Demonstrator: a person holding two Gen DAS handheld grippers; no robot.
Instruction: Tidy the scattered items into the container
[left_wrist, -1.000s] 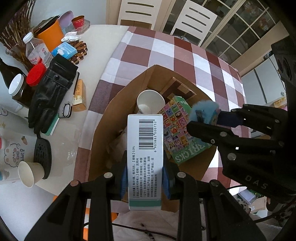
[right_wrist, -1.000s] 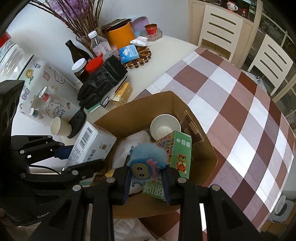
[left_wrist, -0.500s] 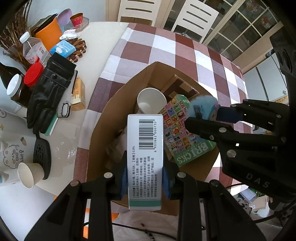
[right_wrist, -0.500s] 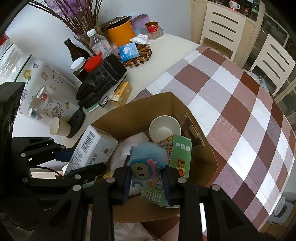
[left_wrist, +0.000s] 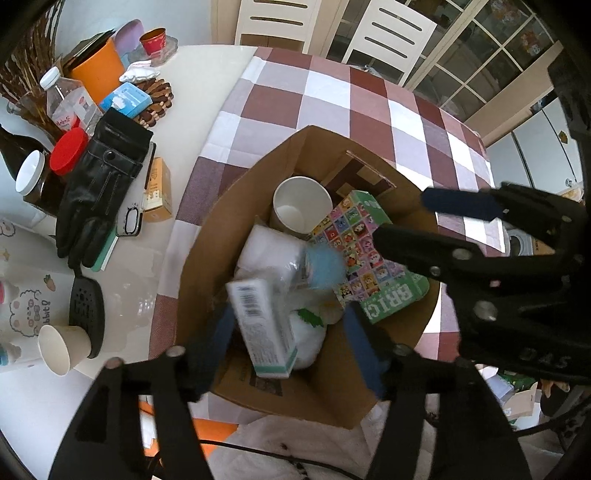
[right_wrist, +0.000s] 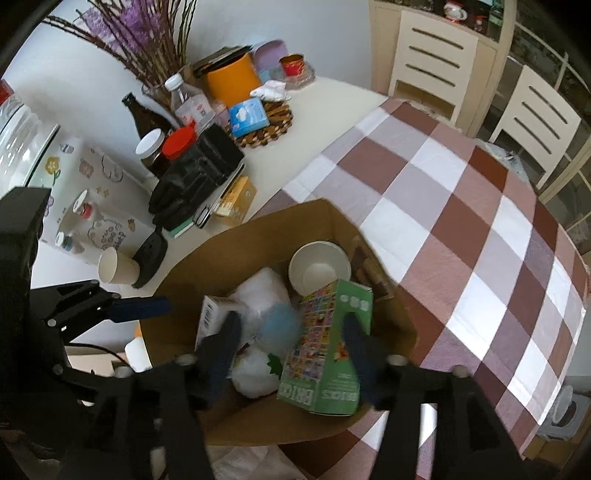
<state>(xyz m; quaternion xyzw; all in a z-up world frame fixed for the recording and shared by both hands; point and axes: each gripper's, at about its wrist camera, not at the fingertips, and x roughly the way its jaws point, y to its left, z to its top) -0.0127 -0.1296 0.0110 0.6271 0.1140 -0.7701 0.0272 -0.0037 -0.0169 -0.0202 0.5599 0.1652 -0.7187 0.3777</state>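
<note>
The cardboard box (left_wrist: 207, 266) (right_wrist: 354, 229) stands on the checked cloth. Inside it lie a white carton with a barcode (left_wrist: 264, 328) (right_wrist: 212, 317), a blue fluffy toy (left_wrist: 327, 267) (right_wrist: 279, 326), a green BRICKS box (left_wrist: 373, 266) (right_wrist: 328, 354), a paper cup (left_wrist: 301, 206) (right_wrist: 319, 266) and white soft items. My left gripper (left_wrist: 291, 343) is open above the box's near side, over the carton. My right gripper (right_wrist: 291, 347) is open above the box, over the toy; it also shows at the right of the left wrist view (left_wrist: 443, 221).
On the white table left of the box lie a black glove (left_wrist: 99, 184) (right_wrist: 195, 177), a small orange carton (left_wrist: 159, 188) (right_wrist: 236, 195), a tipped paper cup (left_wrist: 61, 350) (right_wrist: 116, 267), a black spatula (left_wrist: 86, 310), jars, bottles and an orange canister (right_wrist: 231, 79). Two chairs stand behind.
Both grippers opened. The white carton dropped from the left gripper and the blue toy from the right gripper; both now lie in the box.
</note>
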